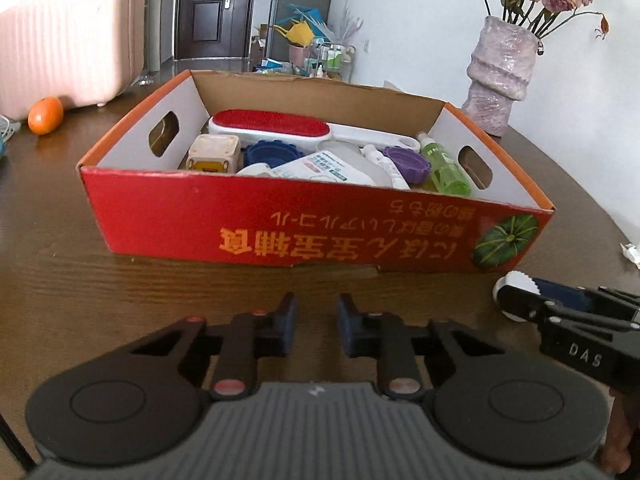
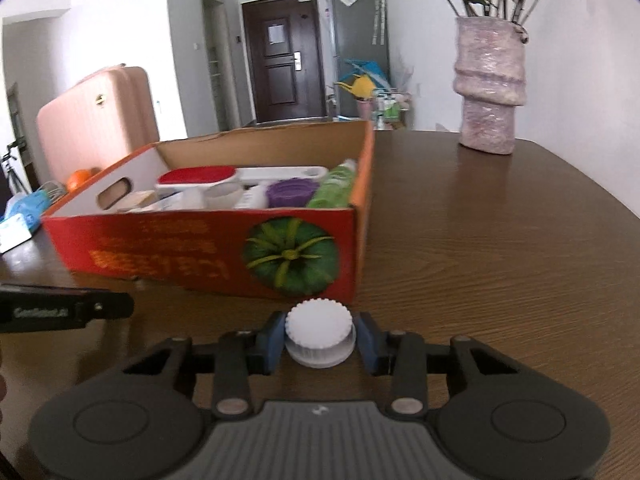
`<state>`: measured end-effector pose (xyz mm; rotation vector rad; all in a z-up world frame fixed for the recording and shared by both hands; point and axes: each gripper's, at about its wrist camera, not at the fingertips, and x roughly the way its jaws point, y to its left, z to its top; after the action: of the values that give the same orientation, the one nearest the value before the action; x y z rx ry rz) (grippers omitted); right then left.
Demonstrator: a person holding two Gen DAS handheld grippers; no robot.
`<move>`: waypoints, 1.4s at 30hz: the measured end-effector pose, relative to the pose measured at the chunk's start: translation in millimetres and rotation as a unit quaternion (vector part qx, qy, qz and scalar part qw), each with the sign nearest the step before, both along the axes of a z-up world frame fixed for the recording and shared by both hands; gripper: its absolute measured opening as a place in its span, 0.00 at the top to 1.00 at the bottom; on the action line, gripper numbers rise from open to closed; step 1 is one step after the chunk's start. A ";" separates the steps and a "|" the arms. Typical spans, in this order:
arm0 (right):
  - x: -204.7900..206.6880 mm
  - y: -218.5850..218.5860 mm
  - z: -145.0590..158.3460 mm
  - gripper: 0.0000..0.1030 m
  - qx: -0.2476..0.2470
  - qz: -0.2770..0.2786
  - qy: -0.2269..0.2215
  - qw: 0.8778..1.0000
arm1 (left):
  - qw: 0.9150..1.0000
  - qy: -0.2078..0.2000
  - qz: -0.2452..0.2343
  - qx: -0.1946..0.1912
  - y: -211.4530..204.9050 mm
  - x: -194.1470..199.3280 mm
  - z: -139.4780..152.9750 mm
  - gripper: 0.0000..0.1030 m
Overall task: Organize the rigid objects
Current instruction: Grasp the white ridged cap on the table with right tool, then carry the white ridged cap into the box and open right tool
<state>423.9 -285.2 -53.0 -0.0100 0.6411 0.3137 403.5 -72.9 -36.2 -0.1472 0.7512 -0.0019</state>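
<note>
A red cardboard box [image 1: 280, 220] stands on the brown table just beyond both grippers. Inside it lie a red-and-white lint brush [image 1: 268, 124], a green bottle [image 1: 446, 168], a purple lid [image 1: 408, 162], a blue lid [image 1: 272, 154], a beige cube [image 1: 214, 154] and a white pouch [image 1: 324, 168]. My right gripper [image 2: 320, 332] is shut on a white ribbed cap [image 2: 318, 326], low over the table by the box's near right corner. My left gripper [image 1: 317, 308] hovers before the box's front wall, jaws nearly together and nothing between them.
A pale purple vase [image 1: 500, 76] with dried flowers stands at the back right. An orange [image 1: 45, 115] and a pink suitcase [image 1: 68, 40] sit at the left. A crumpled paper scrap [image 1: 632, 254] lies at the right edge. A blue packet [image 2: 24, 210] lies left of the box.
</note>
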 end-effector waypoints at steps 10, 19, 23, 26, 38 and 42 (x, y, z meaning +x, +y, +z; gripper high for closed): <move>-85.2 18.0 27.2 0.63 0.017 0.036 -0.023 0.999 | 1.000 -0.023 -0.002 -0.010 9.3 -75.5 23.0 0.83; -180.6 18.1 57.2 0.63 0.023 0.059 -0.072 0.995 | 0.998 -0.062 -0.009 0.003 18.6 -171.2 47.9 0.83; -206.6 18.5 72.1 0.63 0.029 0.054 -0.096 0.993 | 0.995 -0.094 -0.011 0.009 22.9 -200.3 65.6 0.83; -220.8 20.9 82.1 0.63 0.028 0.056 -0.113 0.992 | 0.994 -0.113 -0.012 0.009 25.5 -214.0 75.4 0.83; -242.5 21.7 102.2 0.63 0.039 0.048 -0.153 0.986 | 0.990 -0.139 -0.021 0.021 27.0 -227.8 88.4 0.83; -229.7 19.8 117.7 0.63 0.040 0.051 -0.170 0.983 | 0.983 -0.173 -0.026 0.050 28.7 -215.8 108.4 0.83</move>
<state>194.2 -265.4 64.7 -0.0196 0.2890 0.4262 187.7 -44.2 72.2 -0.0297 0.4059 -0.0382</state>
